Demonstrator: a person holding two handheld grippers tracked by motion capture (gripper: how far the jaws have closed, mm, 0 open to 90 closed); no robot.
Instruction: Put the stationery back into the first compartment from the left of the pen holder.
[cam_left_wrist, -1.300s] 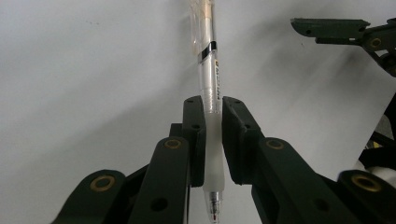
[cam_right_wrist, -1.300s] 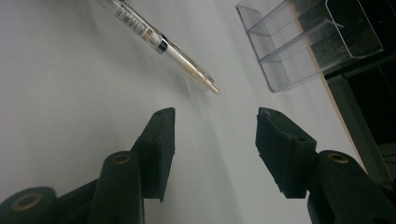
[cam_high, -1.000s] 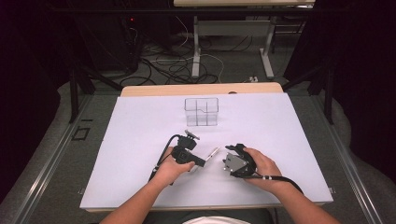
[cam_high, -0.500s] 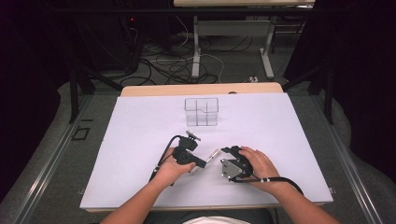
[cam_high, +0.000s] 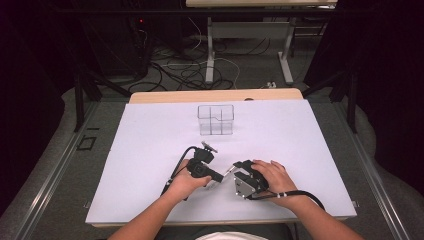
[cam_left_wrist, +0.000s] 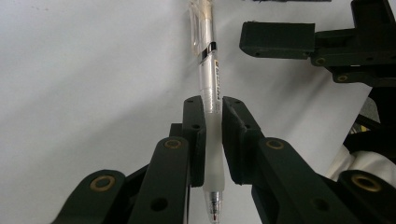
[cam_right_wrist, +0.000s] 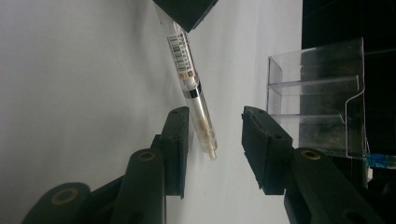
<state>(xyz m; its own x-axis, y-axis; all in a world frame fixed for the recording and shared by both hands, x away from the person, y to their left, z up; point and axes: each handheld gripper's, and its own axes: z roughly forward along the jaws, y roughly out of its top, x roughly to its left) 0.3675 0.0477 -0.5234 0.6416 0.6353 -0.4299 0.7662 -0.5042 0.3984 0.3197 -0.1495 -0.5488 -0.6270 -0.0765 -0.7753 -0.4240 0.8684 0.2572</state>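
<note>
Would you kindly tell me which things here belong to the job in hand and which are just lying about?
In the job:
- clear pen, clamped in the left tool
- right tool, jaws either side of the pen's end, just been closing, not yet pressing
- clear compartment holder, probably the destination

Lying about:
- cables on the floor
- desk legs behind
</note>
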